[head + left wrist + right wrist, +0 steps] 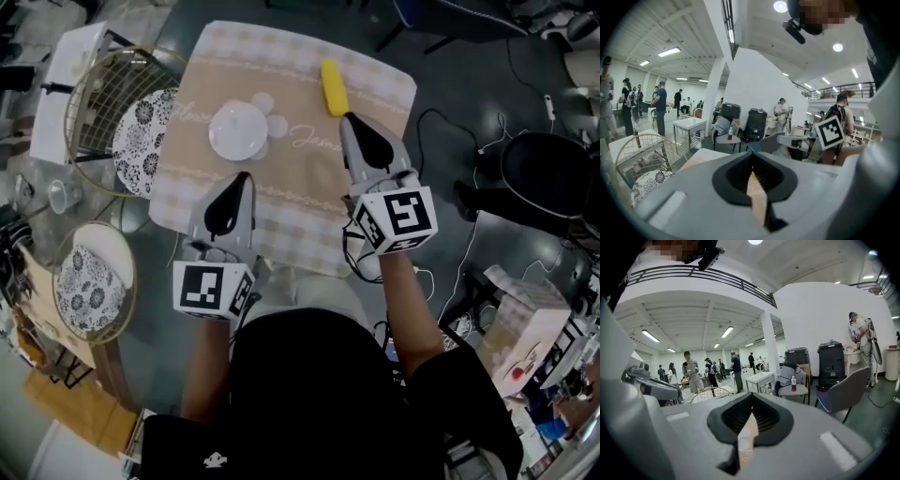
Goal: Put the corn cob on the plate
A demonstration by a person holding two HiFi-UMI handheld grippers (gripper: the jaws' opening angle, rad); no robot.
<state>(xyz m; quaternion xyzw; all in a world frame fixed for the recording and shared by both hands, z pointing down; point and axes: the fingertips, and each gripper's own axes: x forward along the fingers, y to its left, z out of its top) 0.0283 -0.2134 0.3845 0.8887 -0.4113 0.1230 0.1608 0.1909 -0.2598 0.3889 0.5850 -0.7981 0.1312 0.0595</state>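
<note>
Fingers (pixel 811 427) closed and empty on left gripper (pixel 246 178) and right gripper (pixel 345 119); both gripper views hide corn cob (pixel 334 87) and plate (pixel 238 130).

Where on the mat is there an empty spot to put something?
The mat is bare between the white plate and the corn cob, and in the stretch between the left gripper and the right gripper. It is crowded at the left edge, by the wire basket with its patterned plate.

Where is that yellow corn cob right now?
In the head view the corn cob lies on the cloth, far side, just beyond the right gripper and right of the white plate.
</note>
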